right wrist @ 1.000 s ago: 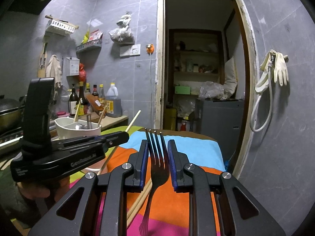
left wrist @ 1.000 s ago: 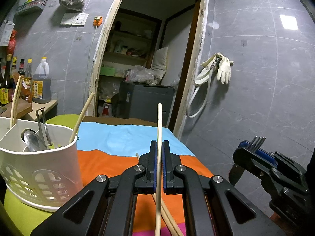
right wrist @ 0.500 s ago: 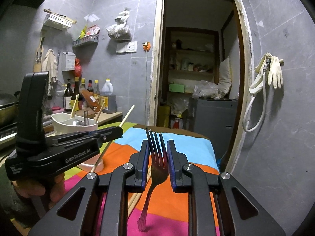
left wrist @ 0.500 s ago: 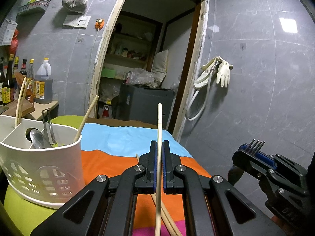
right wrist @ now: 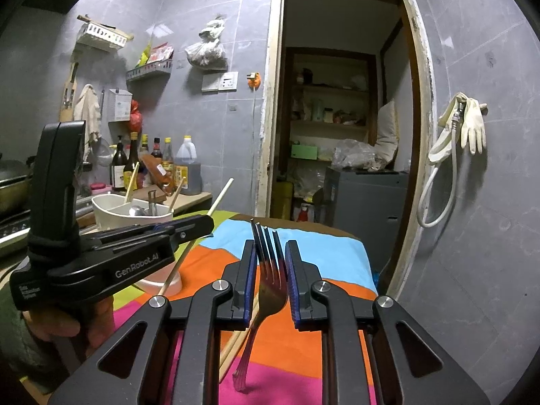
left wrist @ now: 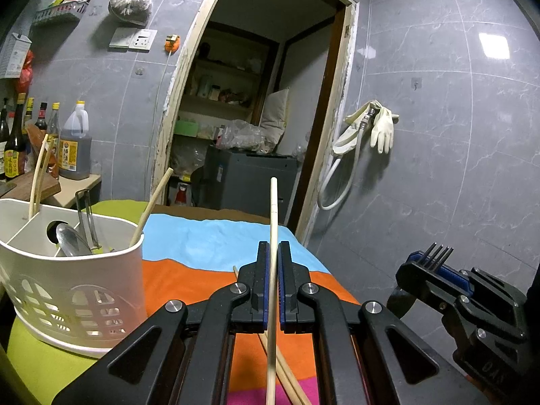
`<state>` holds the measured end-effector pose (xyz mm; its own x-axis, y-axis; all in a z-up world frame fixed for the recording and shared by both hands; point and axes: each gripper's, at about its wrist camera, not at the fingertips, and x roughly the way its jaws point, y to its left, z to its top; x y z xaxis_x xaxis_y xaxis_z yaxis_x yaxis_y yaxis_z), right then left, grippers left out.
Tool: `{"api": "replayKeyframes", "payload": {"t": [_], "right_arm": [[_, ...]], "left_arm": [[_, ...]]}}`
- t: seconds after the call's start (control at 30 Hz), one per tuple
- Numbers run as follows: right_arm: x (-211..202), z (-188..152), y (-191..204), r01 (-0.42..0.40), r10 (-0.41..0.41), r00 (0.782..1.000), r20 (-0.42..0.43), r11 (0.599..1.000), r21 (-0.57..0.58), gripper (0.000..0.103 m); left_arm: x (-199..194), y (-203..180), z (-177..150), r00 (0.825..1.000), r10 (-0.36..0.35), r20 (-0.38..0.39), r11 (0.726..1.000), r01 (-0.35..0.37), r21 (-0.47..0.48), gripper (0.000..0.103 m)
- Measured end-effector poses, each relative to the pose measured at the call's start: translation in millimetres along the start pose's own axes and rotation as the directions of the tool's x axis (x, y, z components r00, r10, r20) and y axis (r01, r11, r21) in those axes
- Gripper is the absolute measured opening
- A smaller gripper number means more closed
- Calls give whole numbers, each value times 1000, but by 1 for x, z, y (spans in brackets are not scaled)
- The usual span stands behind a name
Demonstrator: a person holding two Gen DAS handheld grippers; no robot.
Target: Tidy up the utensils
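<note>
1. The left gripper (left wrist: pixel 274 281) has its fingers (left wrist: pixel 261 283) pressed together on a single pale chopstick (left wrist: pixel 273 222). The stick stands almost upright between the blue pads, its top well above the fingertips and its lower end hanging below them.

2. The right gripper (right wrist: pixel 269 278) holds a metal fork (right wrist: pixel 268 270) with the tines pointing up past the fingertips and the handle hanging down under the fingers. The fingers are only narrowly apart, closed against the sides of the fork head.

3. In the left wrist view the right gripper shows low on the right side, with the fork tines sticking up from its blue pads. It is well apart from the left fingers.

4. In the right wrist view the left gripper lies to the left of the right fingers, held by a hand (right wrist: pixel 67 320). Its chopstick slants up to the right through its tip.

5. A white utensil holder (left wrist: pixel 72 276) sits on the desk, left of the left fingers and near them. It has several compartments holding chopsticks, a spoon (left wrist: pixel 69 239) and metal tongs.

6. Two more chopsticks (left wrist: pixel 287 374) lie on the striped cloth (left wrist: pixel 189 263) below and just beyond the left fingers. In the right wrist view they lie under the right fingers, beside the fork handle.

7. The cloth covers the desk in green, blue, orange and pink bands.
</note>
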<state>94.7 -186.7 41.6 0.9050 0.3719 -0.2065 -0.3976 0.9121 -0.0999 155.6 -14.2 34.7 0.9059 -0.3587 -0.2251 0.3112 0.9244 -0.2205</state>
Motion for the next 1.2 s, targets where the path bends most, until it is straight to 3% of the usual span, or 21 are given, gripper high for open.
{"api": "replayKeyframes", "payload": {"t": [0.27, 0.33, 0.37, 0.67, 0.83, 0.97, 1.2], "right_arm": [[1, 0, 1, -4, 4, 1000, 1, 1000, -1, 14], [2, 0, 1, -2, 2, 1000, 3, 1000, 4, 10], [2, 0, 0, -2, 2, 1000, 2, 1000, 4, 1], [3, 1, -4, -18, 18, 1000, -12, 1000, 22, 2], [22, -6, -9, -71, 78, 993, -85, 994, 84, 2], [32, -13, -12, -69, 80, 990, -115, 993, 97, 5], [20, -10, 4, -29, 27, 998, -55, 999, -40, 2]], "left_arm": [[-3, 0, 1, 1000, 0, 10, 1000, 0, -1, 2], [-5, 1, 2, 1000, 0, 16, 1000, 0, -3, 2], [-5, 1, 2, 1000, 0, 18, 1000, 0, -4, 2], [-4, 2, 3, 1000, 2, 16, 1000, -2, -6, 2], [-4, 2, 4, 1000, 3, 15, 1000, -3, -7, 2], [-3, 4, 4, 1000, 7, 18, 1000, -7, -11, 2], [-6, 5, 3, 1000, 11, 29, 1000, -10, -14, 2]]}}
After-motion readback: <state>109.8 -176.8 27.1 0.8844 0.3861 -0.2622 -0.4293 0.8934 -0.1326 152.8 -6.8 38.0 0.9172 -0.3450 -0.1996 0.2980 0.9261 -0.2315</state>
